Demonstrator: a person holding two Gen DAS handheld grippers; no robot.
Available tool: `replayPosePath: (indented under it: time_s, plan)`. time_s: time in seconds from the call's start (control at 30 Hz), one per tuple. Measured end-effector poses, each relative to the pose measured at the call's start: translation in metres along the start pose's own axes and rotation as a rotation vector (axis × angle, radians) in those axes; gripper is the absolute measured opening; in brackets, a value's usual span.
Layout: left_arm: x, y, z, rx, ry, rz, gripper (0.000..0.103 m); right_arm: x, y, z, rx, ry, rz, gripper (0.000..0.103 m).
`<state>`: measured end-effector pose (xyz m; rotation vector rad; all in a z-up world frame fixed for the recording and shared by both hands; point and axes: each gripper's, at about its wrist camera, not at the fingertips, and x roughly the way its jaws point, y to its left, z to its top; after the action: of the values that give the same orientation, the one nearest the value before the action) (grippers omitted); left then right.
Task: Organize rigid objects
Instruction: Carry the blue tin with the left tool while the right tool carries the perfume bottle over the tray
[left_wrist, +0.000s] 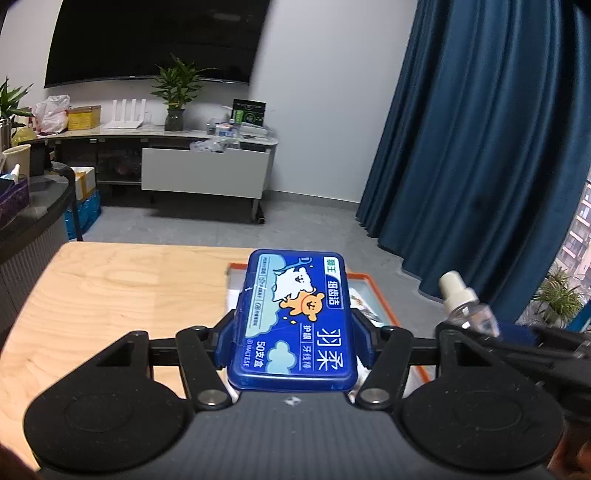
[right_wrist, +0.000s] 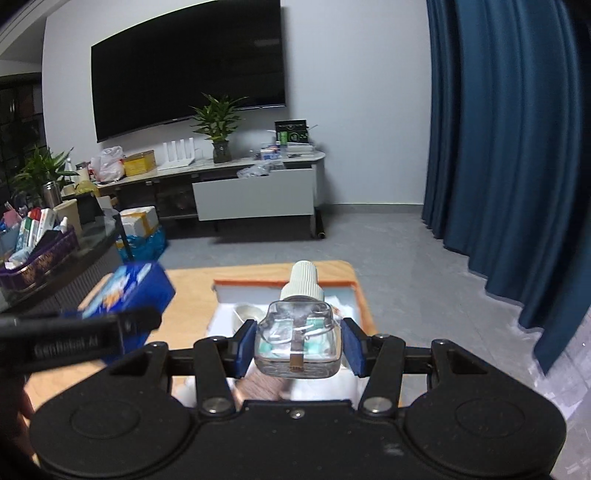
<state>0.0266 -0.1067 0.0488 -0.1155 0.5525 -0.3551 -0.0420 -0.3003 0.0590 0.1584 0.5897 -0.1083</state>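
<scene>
- A flat blue plastic floss-pick box (left_wrist: 293, 321) with a cartoon label is clamped across its narrow width by the left gripper (left_wrist: 293, 332), both blue pads pressed against its long sides. The box is carried face up and clear of the surface.
- A small clear glass bottle (right_wrist: 297, 336) with a ribbed white cap is gripped by the right gripper (right_wrist: 298, 341), one pad at each flat side of its body. The cap points away from the camera, so the neck is left free.
- Both items are held above a light wooden table (left_wrist: 110, 288), over or just before a shallow white tray with an orange rim (right_wrist: 284, 283). The tray is judged to be the sorting destination.
- Small pale items are noted inside the tray; their identity cannot be told.
- The two grippers are held side by side, near each other, each visible at the edge of the other's view.
- Side grips are judged suitable for setting each item down flat without re-gripping.
- Neither item has yet been placed.
</scene>
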Motion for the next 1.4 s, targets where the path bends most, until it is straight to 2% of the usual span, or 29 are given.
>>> replayPosePath:
  time_s: [0.17, 0.23, 0.5, 0.63, 0.93, 1.4]
  plan:
    - [0.008, -0.007, -0.021, 0.017, 0.047, 0.025, 0.062, -0.003, -0.007, -0.026, 0.021, 0.022, 0.015, 0.060]
    - [0.002, -0.007, -0.023, 0.018, 0.043, 0.048, 0.062, -0.005, -0.007, -0.034, 0.019, 0.028, 0.022, 0.060]
    - [-0.007, -0.016, -0.034, 0.013, 0.072, 0.100, 0.062, -0.011, -0.013, -0.044, 0.034, 0.039, 0.029, 0.060]
    - [-0.011, -0.025, -0.041, 0.051, 0.086, 0.080, 0.062, -0.016, -0.016, -0.046, 0.038, 0.034, 0.021, 0.060]
    - [-0.012, -0.031, -0.053, 0.099, 0.106, 0.096, 0.063, -0.017, -0.018, -0.049, 0.048, 0.041, 0.019, 0.060]
    - [-0.007, -0.036, -0.058, 0.104, 0.121, 0.098, 0.063, -0.009, -0.021, -0.051, 0.052, 0.052, 0.020, 0.060]
